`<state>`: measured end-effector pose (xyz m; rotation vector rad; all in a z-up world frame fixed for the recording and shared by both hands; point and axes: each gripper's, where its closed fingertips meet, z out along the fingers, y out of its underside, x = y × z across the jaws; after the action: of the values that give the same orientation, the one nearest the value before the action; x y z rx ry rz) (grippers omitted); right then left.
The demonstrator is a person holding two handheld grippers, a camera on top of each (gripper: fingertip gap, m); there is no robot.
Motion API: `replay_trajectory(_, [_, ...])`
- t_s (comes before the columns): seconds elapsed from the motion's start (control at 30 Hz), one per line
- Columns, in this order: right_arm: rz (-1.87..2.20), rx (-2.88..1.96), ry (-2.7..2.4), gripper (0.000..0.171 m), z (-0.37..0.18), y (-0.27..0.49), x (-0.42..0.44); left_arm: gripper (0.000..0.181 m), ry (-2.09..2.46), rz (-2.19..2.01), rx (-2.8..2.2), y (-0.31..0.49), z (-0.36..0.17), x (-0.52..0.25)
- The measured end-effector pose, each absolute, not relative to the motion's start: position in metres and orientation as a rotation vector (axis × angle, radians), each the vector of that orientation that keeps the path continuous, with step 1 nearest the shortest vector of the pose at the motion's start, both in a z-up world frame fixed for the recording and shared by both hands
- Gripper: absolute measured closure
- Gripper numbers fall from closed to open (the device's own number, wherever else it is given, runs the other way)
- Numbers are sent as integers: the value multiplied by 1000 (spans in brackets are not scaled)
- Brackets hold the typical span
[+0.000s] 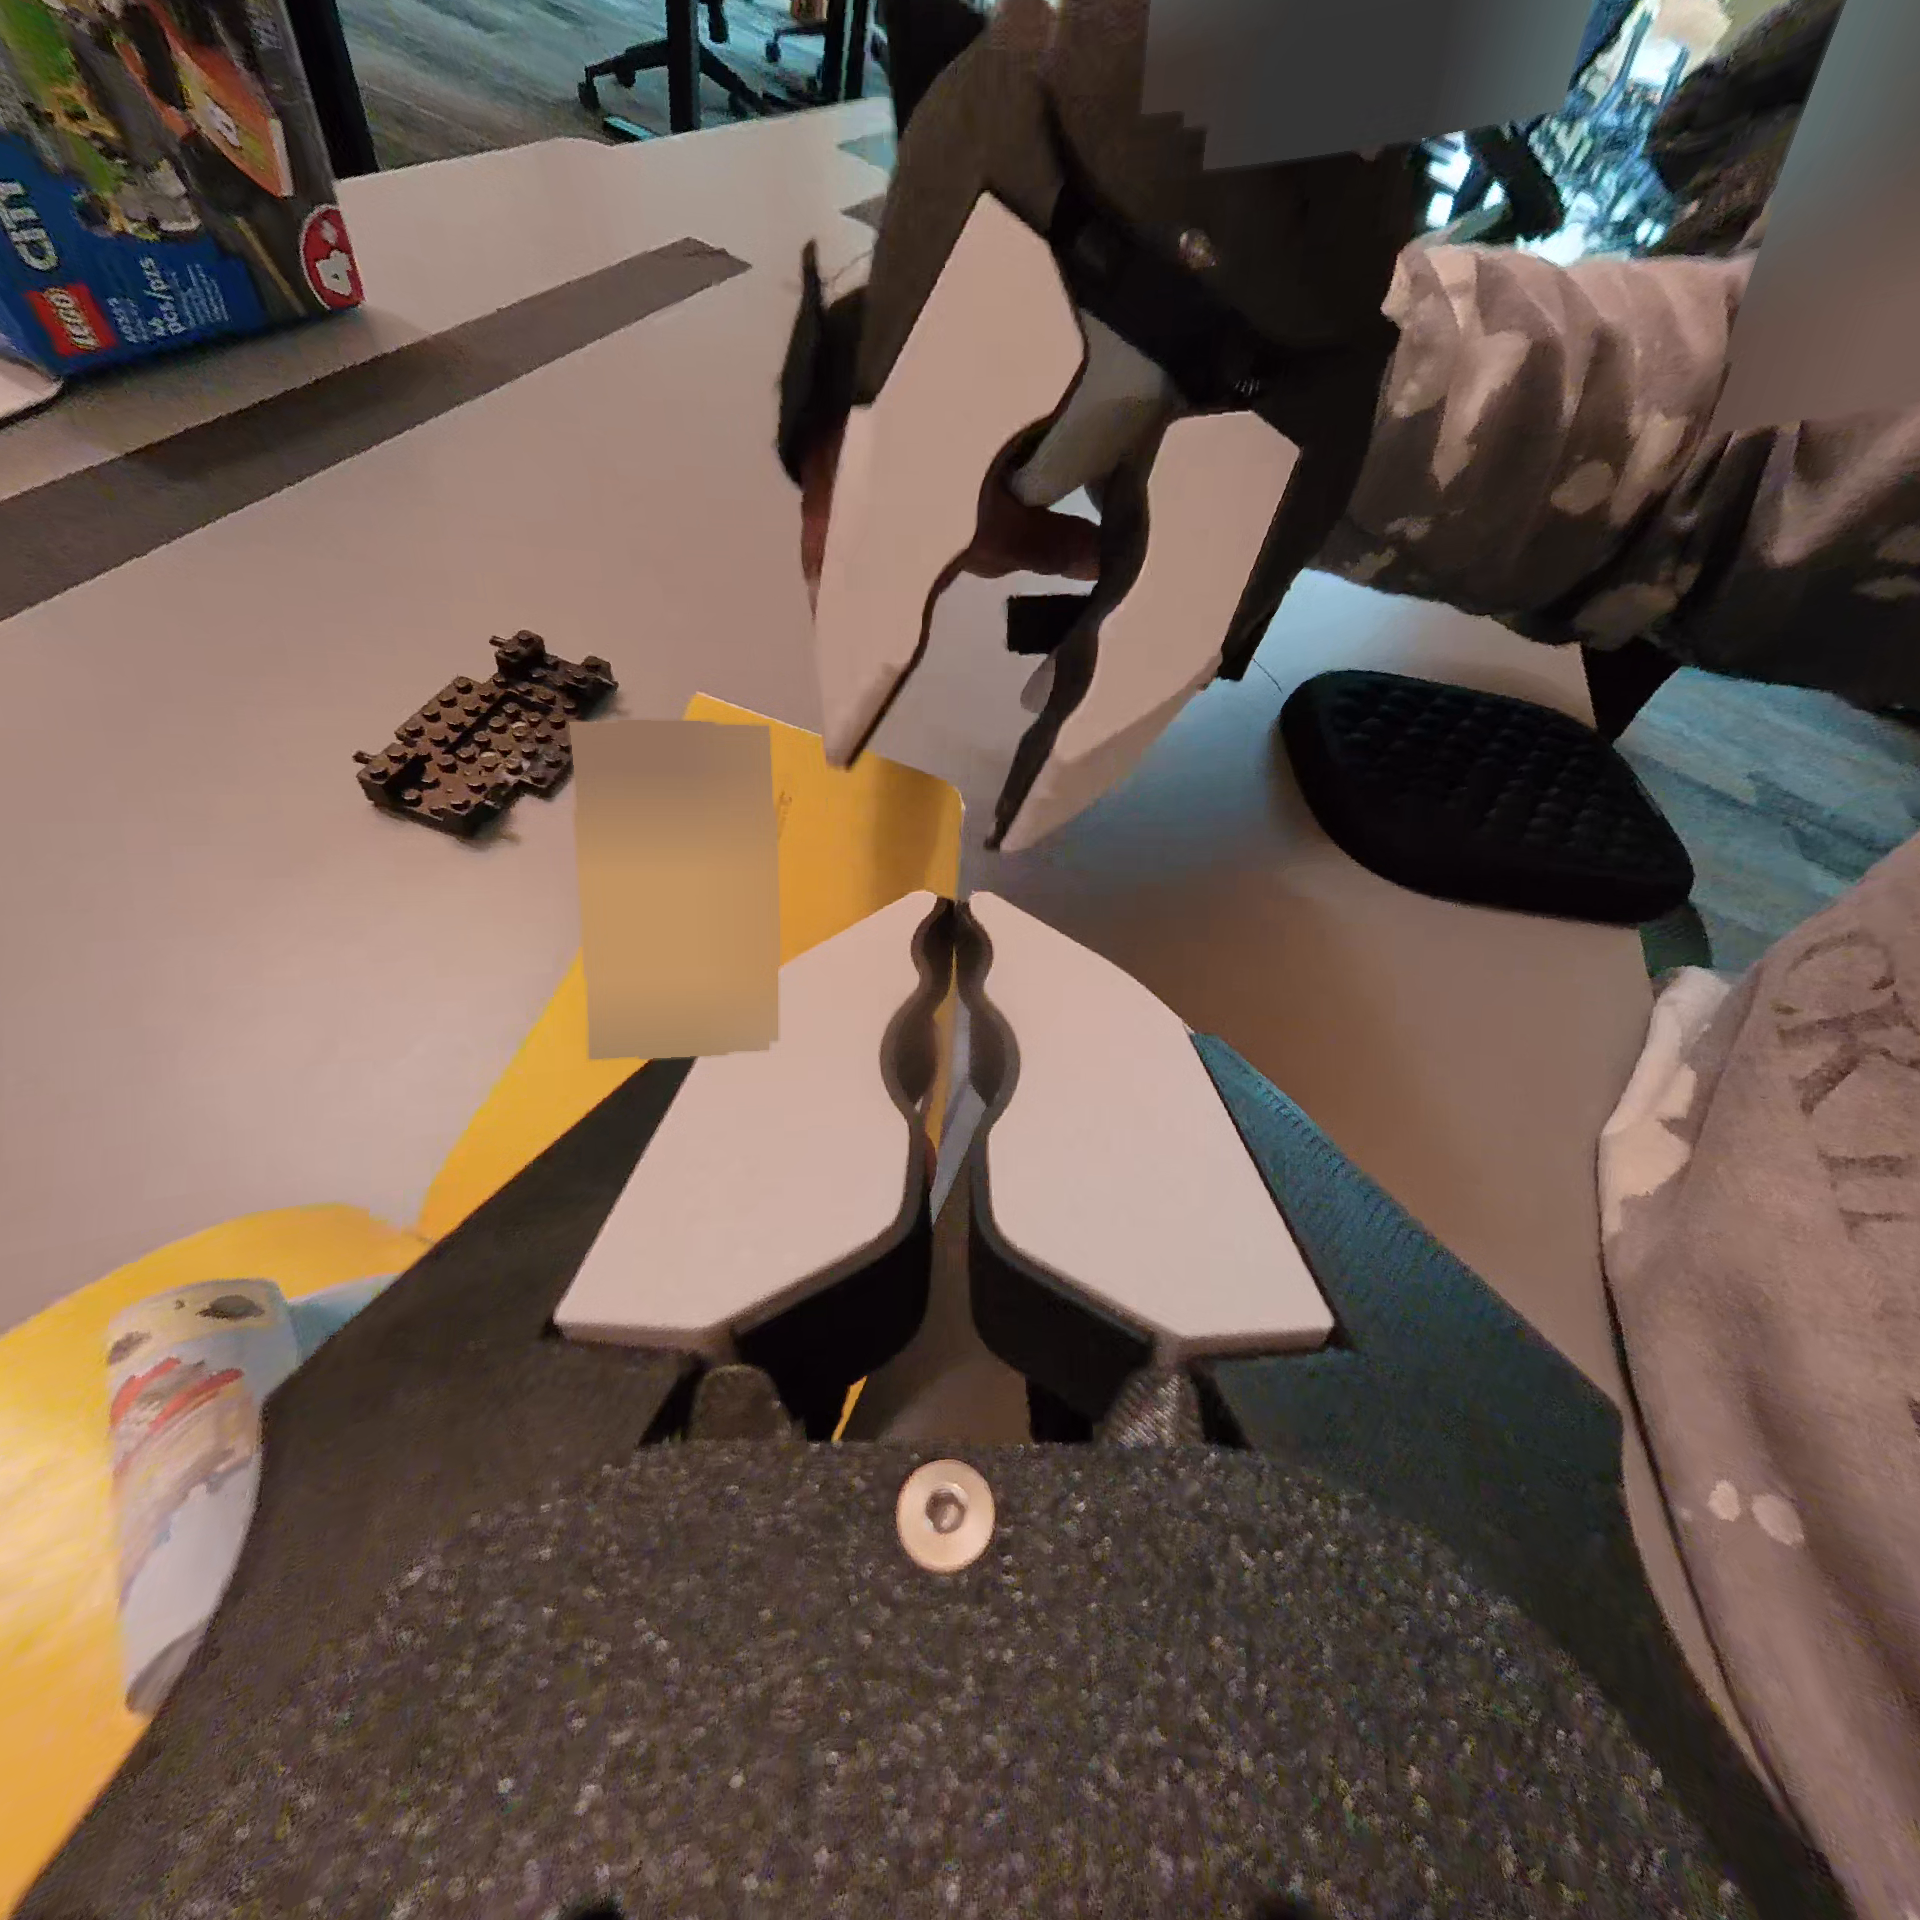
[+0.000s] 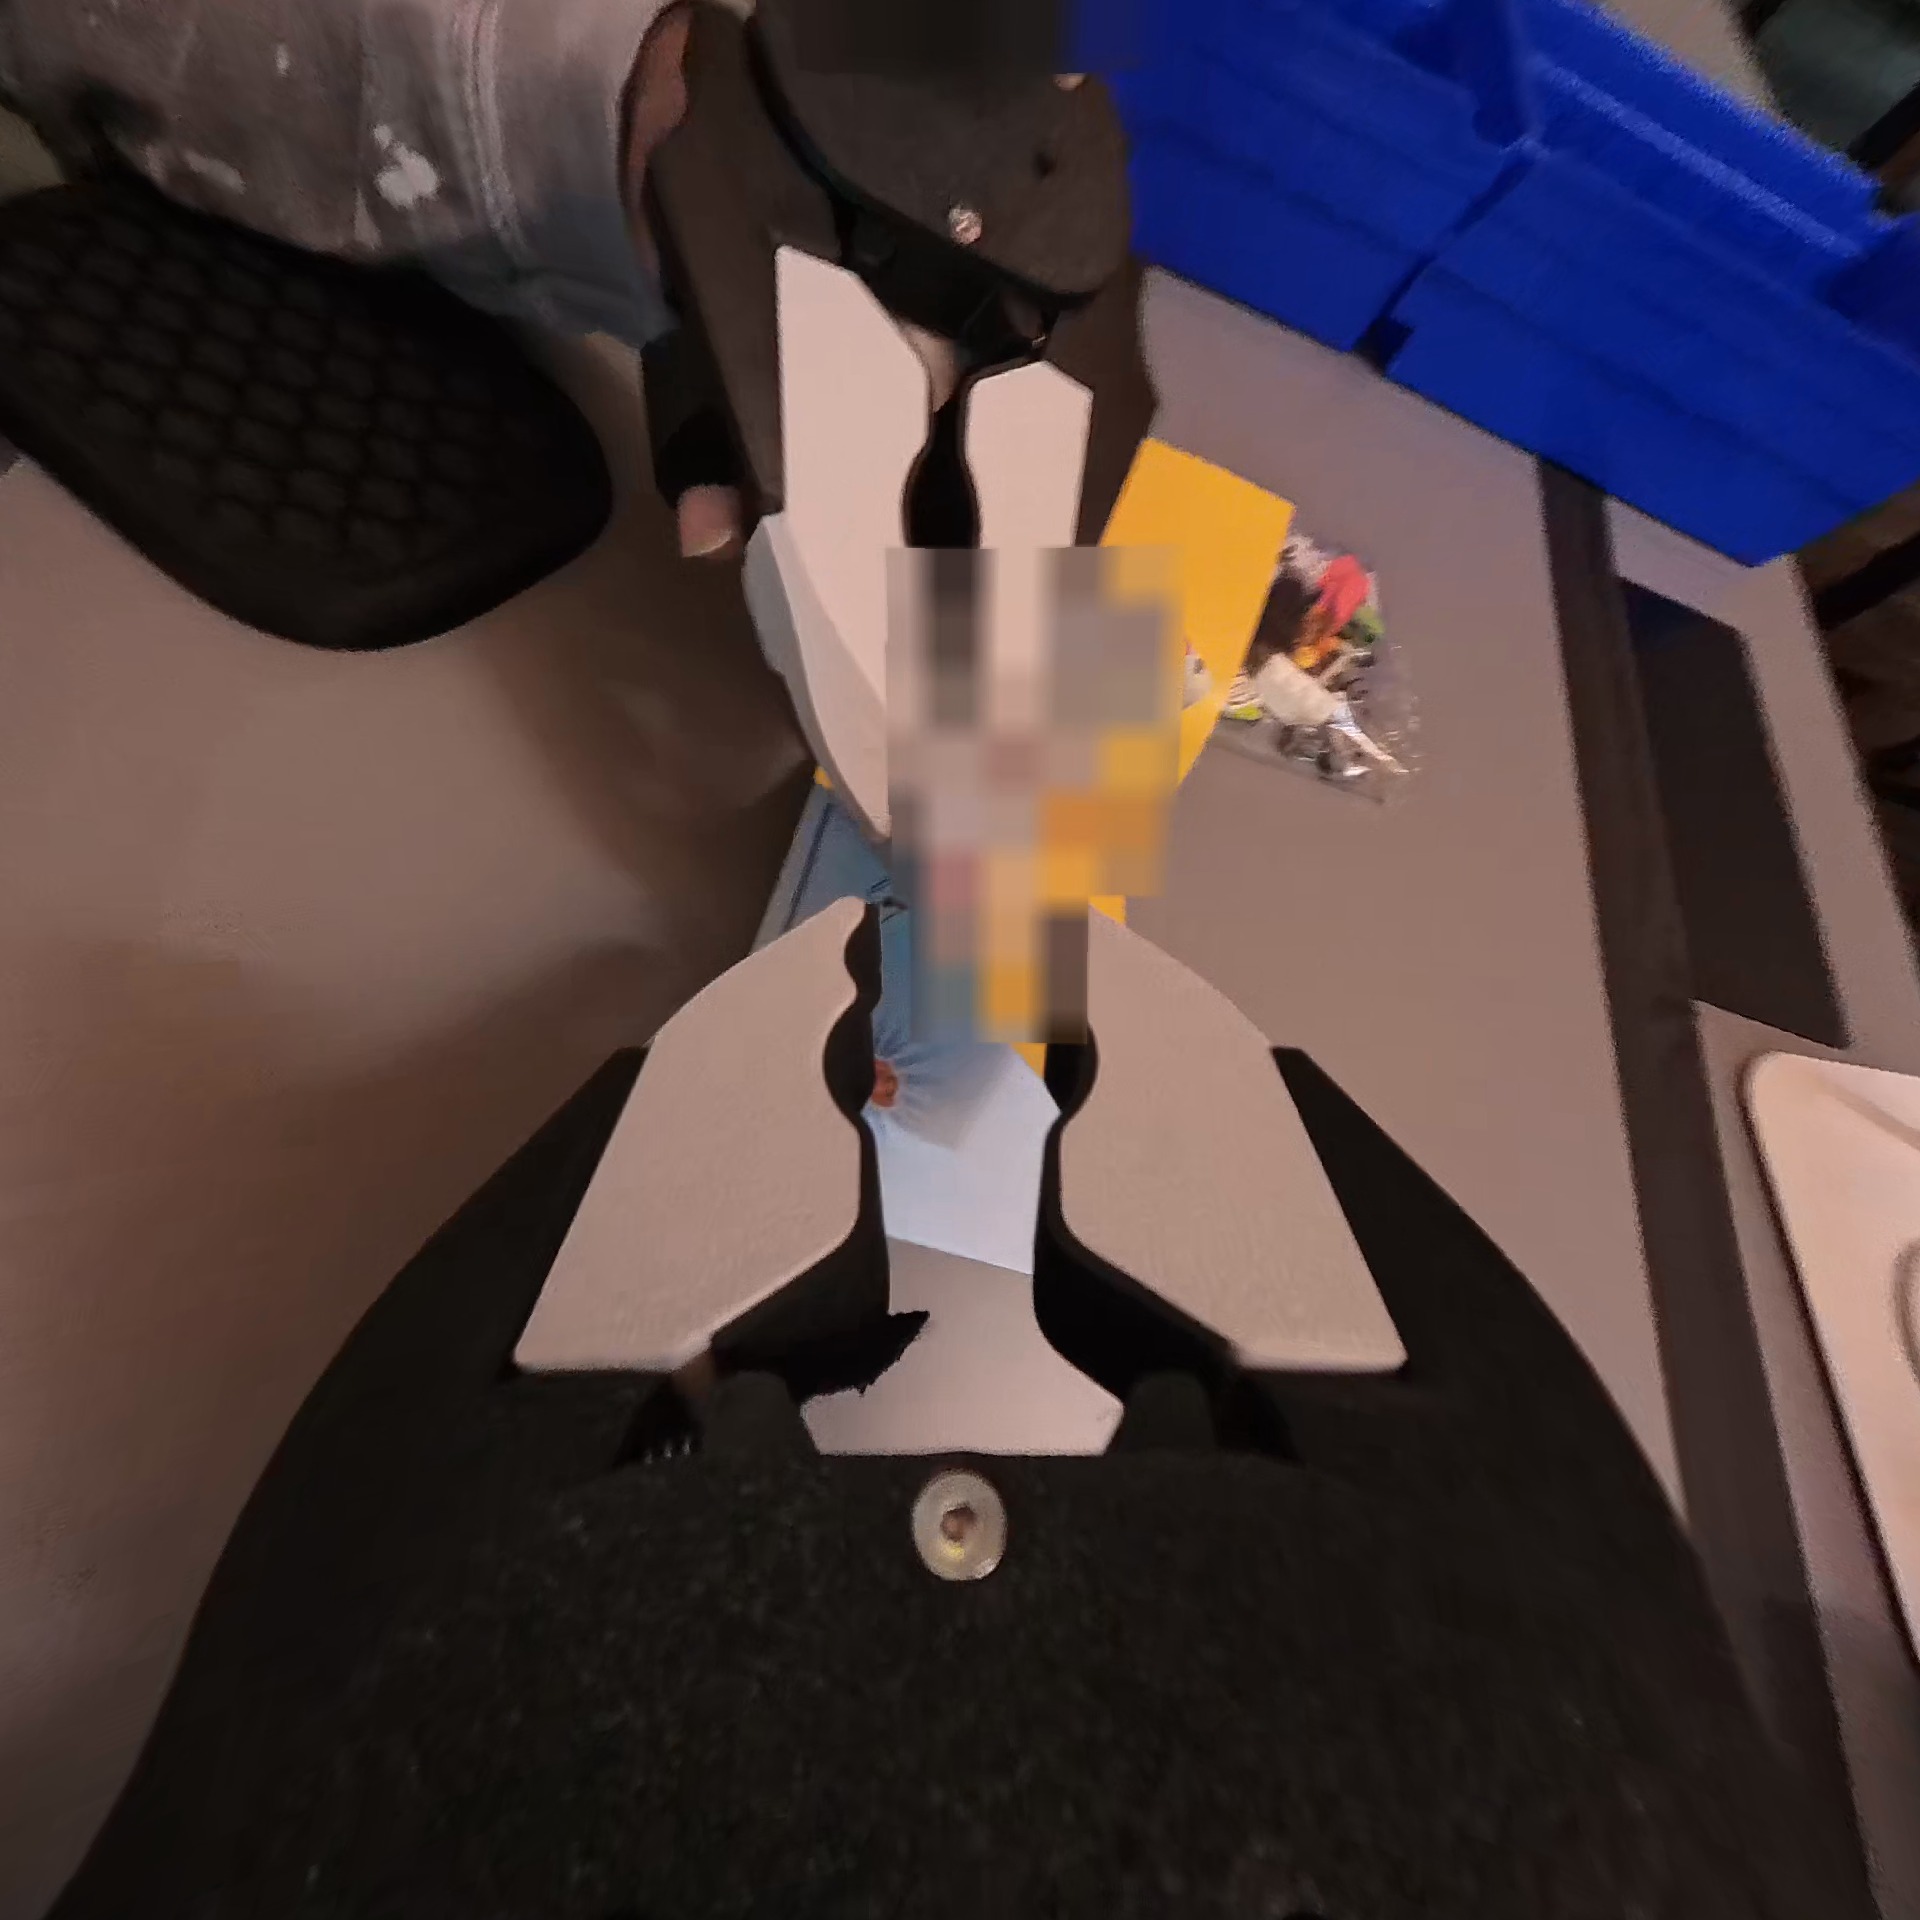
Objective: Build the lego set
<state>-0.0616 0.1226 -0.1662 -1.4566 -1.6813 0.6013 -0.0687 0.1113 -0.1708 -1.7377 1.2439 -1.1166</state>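
My left gripper [image 1: 956, 904] is shut on a thin page of the yellow instruction booklet [image 1: 883, 831], and the page edge shows between its fingers. My right gripper [image 2: 977, 914] is open, with the booklet's light-blue page [image 2: 935, 1153] lying between its fingers. In the left wrist view the right gripper [image 1: 920, 795] hangs tips-down over the booklet's far corner. In the right wrist view the left gripper [image 2: 940, 520] sits opposite, shut on the lifted, curled page. A black lego chassis plate [image 1: 483, 732] lies on the grey table [image 1: 260, 935], left of the booklet. Mosaic patches hide part of the booklet.
The lego set box [image 1: 156, 187] stands at the table's far left. A clear bag of mixed lego pieces [image 2: 1320, 675] lies beside the booklet. Blue bins [image 2: 1558, 239] and a white tray [image 2: 1849, 1247] sit near the table edge. A black padded chair armrest [image 1: 1475, 800] is close by. My left and right fingertips are right by each other. From either gripper's tips it is about 20 centimetres to the black lego chassis plate [image 1: 483, 732].
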Motion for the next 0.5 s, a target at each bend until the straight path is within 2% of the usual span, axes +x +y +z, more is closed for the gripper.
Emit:
replay_trajectory(0.13, [455,-1432,-1541,143,-150,134,-55,181,1121,-1164,-1763,120,-165,-74])
replay_trajectory(0.33, [150,-1308,-1402,143,-155,136,-71,181,913,-1280,-1822,132,-161,-81])
replay_trajectory(0.5, [-108,-1152,-1433,135,-164,140,-93,181,752,-1423,-1864,139,-158,-86])
